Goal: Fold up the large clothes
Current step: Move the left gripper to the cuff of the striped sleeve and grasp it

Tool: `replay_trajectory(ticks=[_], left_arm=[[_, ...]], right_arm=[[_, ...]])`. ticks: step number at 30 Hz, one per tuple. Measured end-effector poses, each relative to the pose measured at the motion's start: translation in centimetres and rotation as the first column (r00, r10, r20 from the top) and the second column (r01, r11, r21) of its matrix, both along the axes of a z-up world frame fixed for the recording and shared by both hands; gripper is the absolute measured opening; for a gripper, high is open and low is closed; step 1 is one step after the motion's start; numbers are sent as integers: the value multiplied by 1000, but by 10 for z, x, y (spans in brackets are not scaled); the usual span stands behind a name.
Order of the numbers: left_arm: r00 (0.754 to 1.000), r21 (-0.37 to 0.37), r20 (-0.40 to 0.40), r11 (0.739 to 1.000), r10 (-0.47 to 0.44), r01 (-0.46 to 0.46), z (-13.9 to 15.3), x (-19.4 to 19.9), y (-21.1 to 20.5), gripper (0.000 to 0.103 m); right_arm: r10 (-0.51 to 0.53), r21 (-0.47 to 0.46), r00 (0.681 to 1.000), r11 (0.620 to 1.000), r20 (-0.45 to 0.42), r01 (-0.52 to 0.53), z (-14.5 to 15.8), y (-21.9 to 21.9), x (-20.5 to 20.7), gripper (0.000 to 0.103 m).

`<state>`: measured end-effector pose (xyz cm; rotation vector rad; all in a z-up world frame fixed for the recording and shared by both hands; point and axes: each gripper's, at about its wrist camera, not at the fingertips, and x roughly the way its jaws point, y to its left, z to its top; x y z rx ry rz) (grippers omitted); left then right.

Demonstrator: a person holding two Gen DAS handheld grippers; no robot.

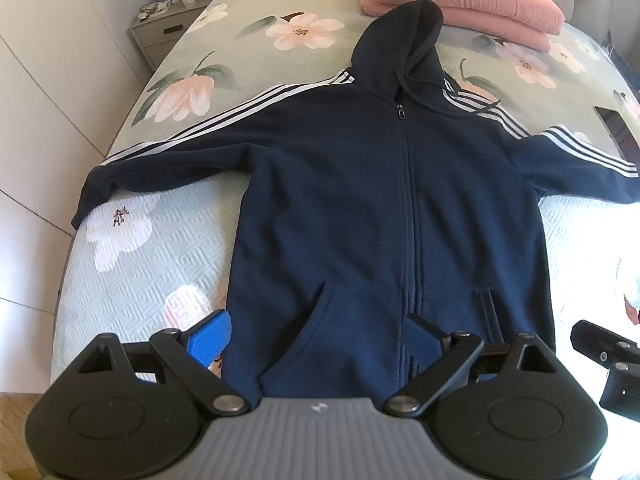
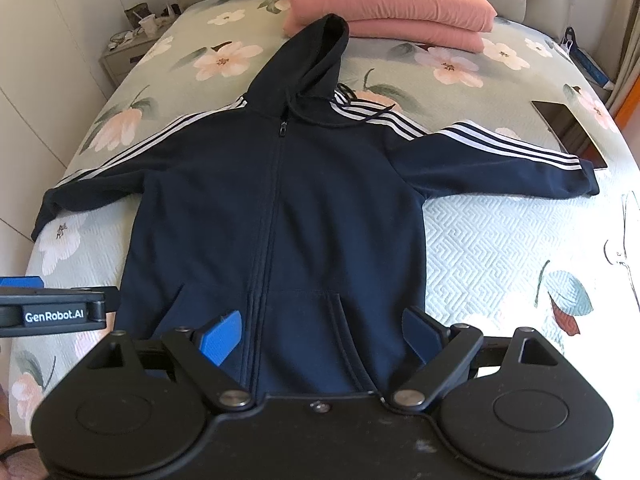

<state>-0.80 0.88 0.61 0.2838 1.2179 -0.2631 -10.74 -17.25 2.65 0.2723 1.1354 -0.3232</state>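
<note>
A navy zip hoodie (image 1: pixel 360 200) with white sleeve stripes lies flat, face up, on the floral bed (image 1: pixel 160 248), sleeves spread to both sides, hood pointing away. It also shows in the right wrist view (image 2: pixel 280 200). My left gripper (image 1: pixel 320 340) is open and empty, hovering over the hem's left half. My right gripper (image 2: pixel 324 332) is open and empty over the hem near the zip and right pocket. The left gripper's side (image 2: pixel 52 312) shows at the left edge of the right wrist view; the right gripper's side (image 1: pixel 608 360) shows at the right edge of the left wrist view.
A folded pink blanket (image 2: pixel 392 4) lies at the head of the bed. A dark tablet (image 2: pixel 568 132) lies by the right sleeve cuff. A nightstand (image 1: pixel 168 28) with clutter stands at the far left. White wardrobe doors (image 1: pixel 40 80) run along the left.
</note>
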Motion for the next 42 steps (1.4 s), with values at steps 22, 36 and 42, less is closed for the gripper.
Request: replay_trajectory(ticks=[22, 36, 42], left_arm=[[973, -156, 123, 972, 193, -173, -39, 94, 138, 91], [954, -220, 170, 953, 248, -208, -87, 148, 218, 66], [950, -261, 73, 925, 303, -275, -105, 212, 256, 65]], right_arm=[[90, 7, 987, 996, 136, -92, -36, -21, 28, 103], [135, 125, 955, 977, 263, -173, -43, 23, 117, 103], [158, 98, 964, 978, 212, -182, -68, 70, 173, 103]])
